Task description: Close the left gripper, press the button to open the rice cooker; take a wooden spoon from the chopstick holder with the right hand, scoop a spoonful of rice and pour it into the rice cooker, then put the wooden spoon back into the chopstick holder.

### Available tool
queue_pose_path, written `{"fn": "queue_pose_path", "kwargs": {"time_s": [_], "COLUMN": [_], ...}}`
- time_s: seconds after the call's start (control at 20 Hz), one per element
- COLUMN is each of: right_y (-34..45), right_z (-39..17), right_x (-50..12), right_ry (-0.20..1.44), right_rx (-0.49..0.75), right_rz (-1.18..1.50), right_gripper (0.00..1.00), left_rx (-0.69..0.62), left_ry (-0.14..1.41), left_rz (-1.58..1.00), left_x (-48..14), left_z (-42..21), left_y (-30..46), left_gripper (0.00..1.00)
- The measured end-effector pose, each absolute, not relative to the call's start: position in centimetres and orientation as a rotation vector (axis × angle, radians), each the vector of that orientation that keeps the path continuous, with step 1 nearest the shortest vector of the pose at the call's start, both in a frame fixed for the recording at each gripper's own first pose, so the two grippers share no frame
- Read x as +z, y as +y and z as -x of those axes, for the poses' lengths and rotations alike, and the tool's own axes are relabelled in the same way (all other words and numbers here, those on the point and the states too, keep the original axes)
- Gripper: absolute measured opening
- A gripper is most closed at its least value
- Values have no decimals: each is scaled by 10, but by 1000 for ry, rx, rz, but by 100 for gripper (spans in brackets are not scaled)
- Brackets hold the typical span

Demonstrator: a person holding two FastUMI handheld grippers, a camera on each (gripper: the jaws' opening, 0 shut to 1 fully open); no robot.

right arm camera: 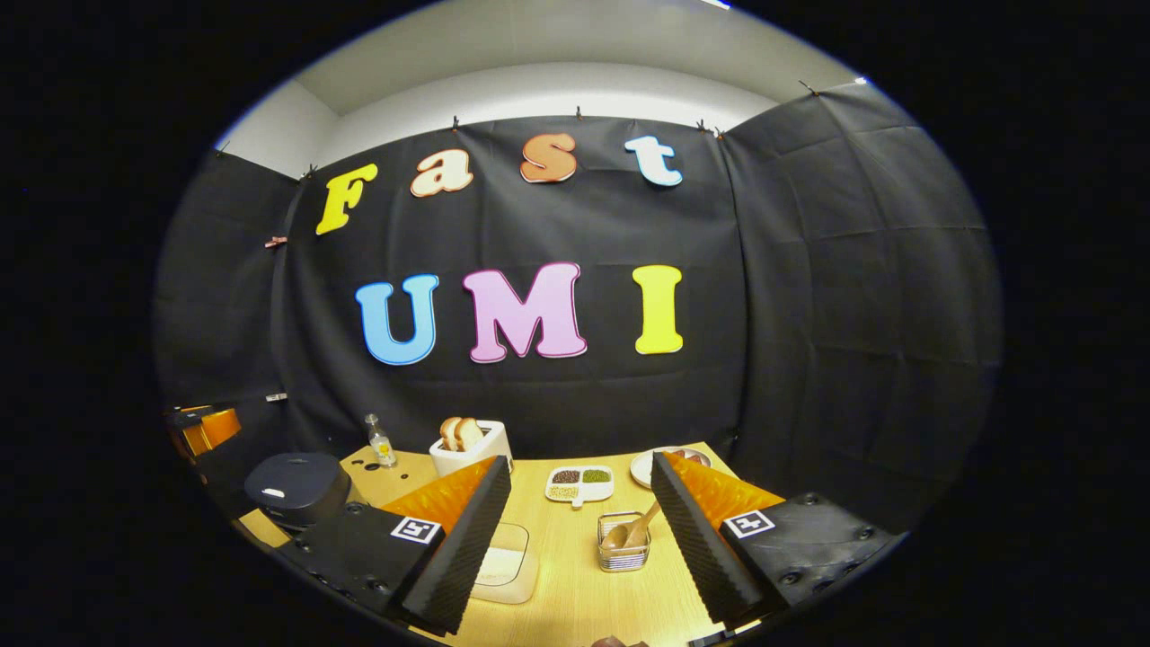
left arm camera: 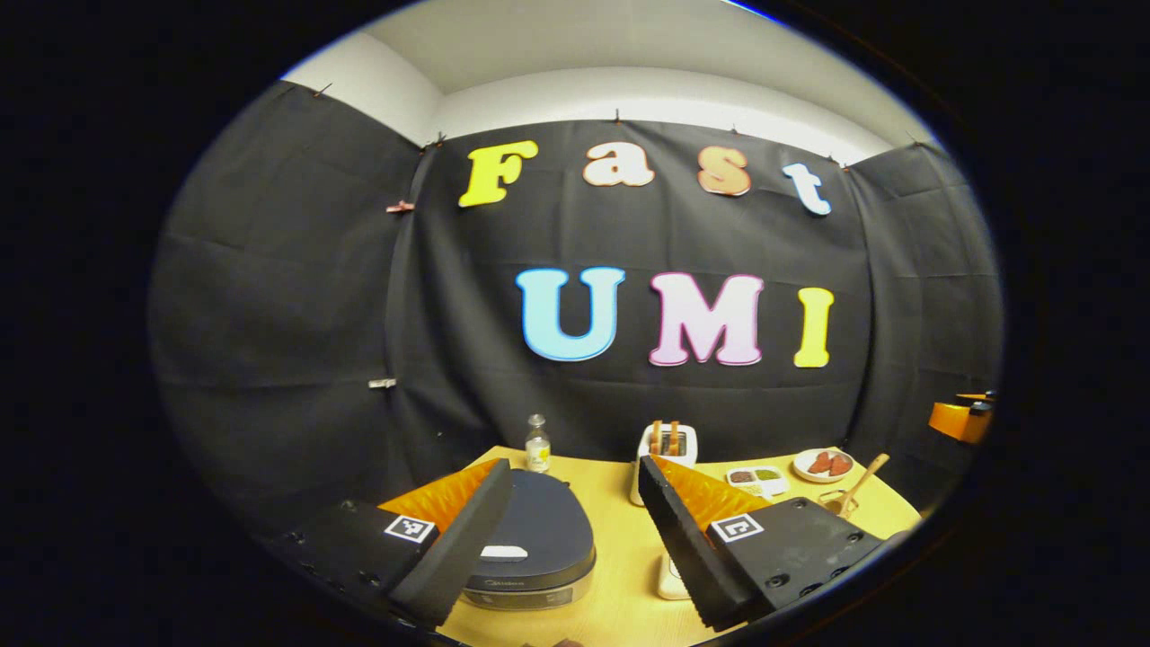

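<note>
Wooden spoon (right arm camera: 640,528) stands in the chopstick holder (right arm camera: 623,553) between the right gripper's (right arm camera: 579,539) wide jaws

Staged kitchen booth — toaster (right arm camera: 471,447), rice cooker (left arm camera: 530,548), cloth-draped walls (right arm camera: 844,296)

Rice cooker (left arm camera: 530,544) left side hidden behind left gripper's finger. White tray (right arm camera: 505,564) partly covered by right gripper's finger, contents unclear. Sectioned dish (right arm camera: 580,483) fillings too small to ID.

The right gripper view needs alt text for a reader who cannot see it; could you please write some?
The open right gripper hovers over a wooden table, its fingers framing a wire chopstick holder with a wooden spoon. A closed rice cooker sits far left.
</note>
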State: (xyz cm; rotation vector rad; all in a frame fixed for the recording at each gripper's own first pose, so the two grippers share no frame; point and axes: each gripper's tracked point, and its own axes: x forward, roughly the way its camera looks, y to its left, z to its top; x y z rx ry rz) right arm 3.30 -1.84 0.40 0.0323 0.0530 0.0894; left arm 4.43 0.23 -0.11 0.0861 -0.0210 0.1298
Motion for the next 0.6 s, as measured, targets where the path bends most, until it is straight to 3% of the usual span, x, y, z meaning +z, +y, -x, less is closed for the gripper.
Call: {"fn": "queue_pose_path", "kwargs": {"time_s": [0.25, 0.6], "right_y": [-7, -2], "right_z": [10, 29], "right_x": [-1, -2], "right_ry": [61, 86], "right_rx": [98, 23], "right_rz": [54, 7], "right_gripper": [98, 100], "left_rx": [8, -2], "left_ry": [16, 42], "left_rz": [-81, -67], "left_x": [-9, -20], "left_z": [-33, -34], "left_y": [-26, -22], "left_gripper": [94, 96]}}
